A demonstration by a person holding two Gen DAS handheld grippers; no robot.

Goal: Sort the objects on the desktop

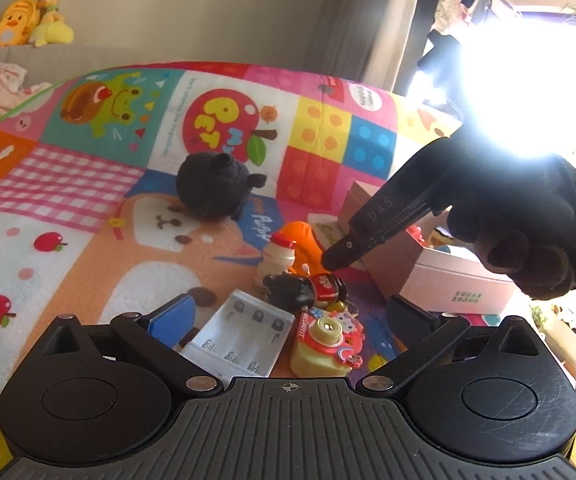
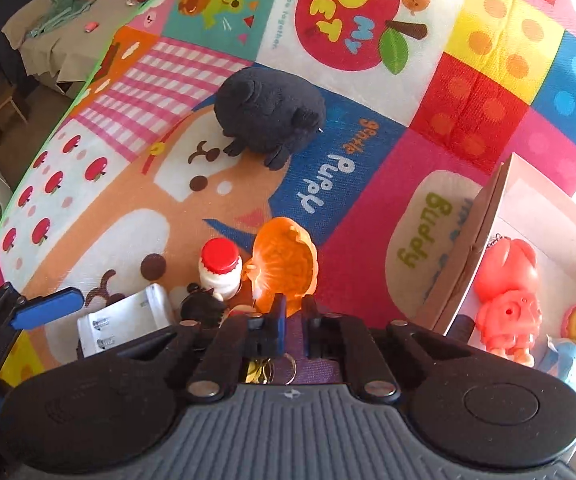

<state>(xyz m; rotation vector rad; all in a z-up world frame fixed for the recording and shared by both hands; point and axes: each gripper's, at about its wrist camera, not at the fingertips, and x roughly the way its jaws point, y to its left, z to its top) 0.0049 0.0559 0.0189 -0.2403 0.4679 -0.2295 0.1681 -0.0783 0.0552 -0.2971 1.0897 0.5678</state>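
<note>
1. Mat (image 2: 368, 208) text, left to right: "always be together", "MY PET" on the red apple, "gentle PUPPY" on blue, "Buddy" in green by the box.
2. Your left gripper (image 1: 288, 312): jaws wide apart, nothing between them. White battery holder (image 1: 240, 336) and yellow-pink toy camera (image 1: 324, 340) lie just ahead in the gap; neither touches a finger.
3. Mini cola bottle (image 1: 308, 288) lies on its side past the camera; red label, text not readable.
4. White bottle with red cap (image 2: 221, 266) stands upright, touching the orange toy's (image 2: 284, 264) left edge.
5. Your right gripper (image 2: 291, 307): jaws narrow, pinched on the near edge of the orange toy. "DAS" is printed on its finger in the left wrist view.
6. Black plush (image 2: 268, 116) sits well apart, farther up the mat.
7. Open box (image 2: 484, 236) at right: pink pig figure (image 2: 508, 296) inside; green print on the front, unreadable.
</note>
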